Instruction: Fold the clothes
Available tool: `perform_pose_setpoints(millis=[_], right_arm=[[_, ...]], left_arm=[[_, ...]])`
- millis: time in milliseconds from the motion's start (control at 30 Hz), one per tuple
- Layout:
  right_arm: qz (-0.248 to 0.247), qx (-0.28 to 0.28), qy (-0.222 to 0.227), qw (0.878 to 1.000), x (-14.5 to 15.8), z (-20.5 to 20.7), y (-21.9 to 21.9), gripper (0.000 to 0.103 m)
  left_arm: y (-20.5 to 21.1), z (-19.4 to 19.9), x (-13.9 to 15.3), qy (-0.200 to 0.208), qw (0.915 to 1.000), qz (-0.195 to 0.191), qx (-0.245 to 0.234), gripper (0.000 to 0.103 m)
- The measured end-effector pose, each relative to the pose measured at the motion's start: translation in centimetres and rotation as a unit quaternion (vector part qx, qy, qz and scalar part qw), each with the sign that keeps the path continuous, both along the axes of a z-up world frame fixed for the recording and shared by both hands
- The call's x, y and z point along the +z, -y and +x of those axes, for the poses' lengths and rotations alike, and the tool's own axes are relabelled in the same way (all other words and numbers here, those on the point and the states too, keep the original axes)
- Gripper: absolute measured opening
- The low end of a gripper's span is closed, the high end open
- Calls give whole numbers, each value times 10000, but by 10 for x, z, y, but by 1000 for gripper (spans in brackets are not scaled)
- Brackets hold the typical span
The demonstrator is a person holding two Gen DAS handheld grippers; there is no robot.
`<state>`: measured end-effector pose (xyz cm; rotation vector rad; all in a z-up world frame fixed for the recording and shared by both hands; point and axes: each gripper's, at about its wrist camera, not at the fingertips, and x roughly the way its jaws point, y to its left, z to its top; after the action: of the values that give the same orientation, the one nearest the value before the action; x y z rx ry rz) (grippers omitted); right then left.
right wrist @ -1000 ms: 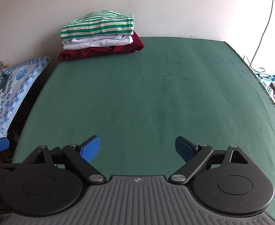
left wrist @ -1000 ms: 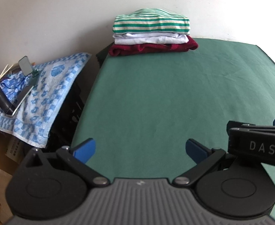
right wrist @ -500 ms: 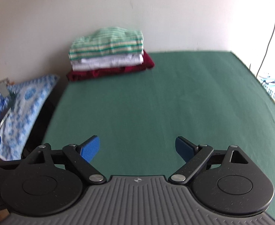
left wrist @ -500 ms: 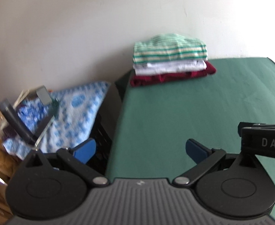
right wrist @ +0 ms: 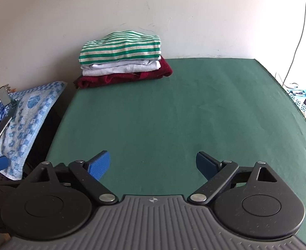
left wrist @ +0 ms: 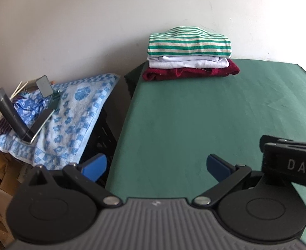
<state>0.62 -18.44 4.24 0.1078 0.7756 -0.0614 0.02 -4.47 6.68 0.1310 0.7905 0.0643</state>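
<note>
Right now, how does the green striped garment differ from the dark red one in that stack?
The green striped garment lies on top of the stack; the dark red garment lies at the bottom, on the green table. The striped one is patterned green and cream; the red one is plain. The red one sticks out further on the right side than the striped one. Both are folded, with a white garment between them.
</note>
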Motion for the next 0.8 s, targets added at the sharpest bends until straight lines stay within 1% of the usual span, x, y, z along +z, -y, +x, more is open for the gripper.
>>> perform_pose_setpoints(millis=[100, 367, 700, 800], right_arm=[[-24, 23, 48, 10000, 1, -1, -5, 92], [-81, 99, 34, 9999, -2, 0, -17, 92], [-165, 94, 0, 9998, -7, -1, -20, 92], [-232, -5, 155, 9996, -6, -6, -18, 92]], left_arm=[[-1, -2, 0, 10, 10000, -63, 15, 103], [-9, -3, -5, -146, 9992, -379, 34, 103], [-10, -4, -10, -7, 9998, -201, -24, 103], [-15, -1, -12, -63, 9997, -242, 36, 103]])
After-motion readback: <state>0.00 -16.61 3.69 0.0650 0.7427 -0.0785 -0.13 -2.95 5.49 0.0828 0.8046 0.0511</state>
